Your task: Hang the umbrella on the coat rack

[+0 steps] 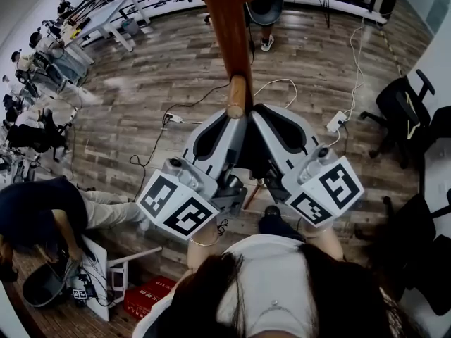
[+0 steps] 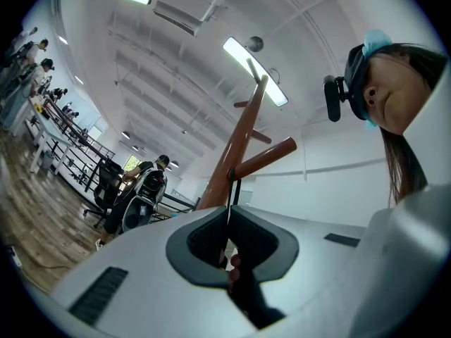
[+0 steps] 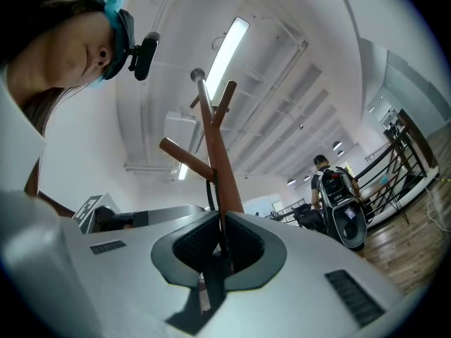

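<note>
The wooden coat rack point(image 1: 227, 27) rises in front of me, and one peg point(image 1: 237, 97) points toward me. A thin black umbrella strap point(image 2: 230, 192) is looped over that peg point(image 2: 264, 157) and runs down into my left gripper point(image 2: 227, 224), which is shut on it. My right gripper point(image 3: 222, 243) is shut on the same strap point(image 3: 209, 189) just under the peg point(image 3: 184, 159). In the head view both grippers, left point(image 1: 224, 129) and right point(image 1: 262, 127), meet tip to tip below the peg. The dark folded umbrella point(image 1: 251, 157) hangs between them, mostly hidden.
A white power strip point(image 1: 335, 121) and cables lie on the wood floor to the right of the rack. Black office chairs point(image 1: 400, 108) stand at the right. A person point(image 1: 42, 213) crouches at the left by a red box point(image 1: 144, 296). Another person point(image 3: 342, 196) with a backpack stands behind.
</note>
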A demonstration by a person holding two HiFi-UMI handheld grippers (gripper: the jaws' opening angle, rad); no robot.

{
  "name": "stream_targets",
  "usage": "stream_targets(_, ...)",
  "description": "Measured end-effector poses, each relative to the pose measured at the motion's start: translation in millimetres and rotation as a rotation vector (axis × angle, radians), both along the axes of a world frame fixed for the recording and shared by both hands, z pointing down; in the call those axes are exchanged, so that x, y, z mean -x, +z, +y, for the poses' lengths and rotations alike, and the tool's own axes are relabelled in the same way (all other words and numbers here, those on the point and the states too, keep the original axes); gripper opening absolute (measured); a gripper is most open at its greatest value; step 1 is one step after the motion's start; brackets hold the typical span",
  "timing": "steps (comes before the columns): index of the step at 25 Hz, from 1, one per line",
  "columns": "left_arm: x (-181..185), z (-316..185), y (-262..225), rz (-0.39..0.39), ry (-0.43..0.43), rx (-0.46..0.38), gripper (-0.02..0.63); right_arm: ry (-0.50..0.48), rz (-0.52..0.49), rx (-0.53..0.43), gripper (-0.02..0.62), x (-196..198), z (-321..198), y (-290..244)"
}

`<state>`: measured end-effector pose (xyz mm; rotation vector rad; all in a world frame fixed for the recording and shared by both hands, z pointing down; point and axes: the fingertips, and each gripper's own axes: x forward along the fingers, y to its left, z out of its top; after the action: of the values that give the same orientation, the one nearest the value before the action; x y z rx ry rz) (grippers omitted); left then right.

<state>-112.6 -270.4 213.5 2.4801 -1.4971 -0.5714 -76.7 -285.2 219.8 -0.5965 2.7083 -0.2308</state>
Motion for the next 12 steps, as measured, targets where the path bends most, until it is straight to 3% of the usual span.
stream_targets(12, -2.1, 16.7, 6.3, -0.017, -0.006, 0.009, 0.012, 0.052, 0.015, -0.004, 0.037, -8.6, 14.6, 3.7)
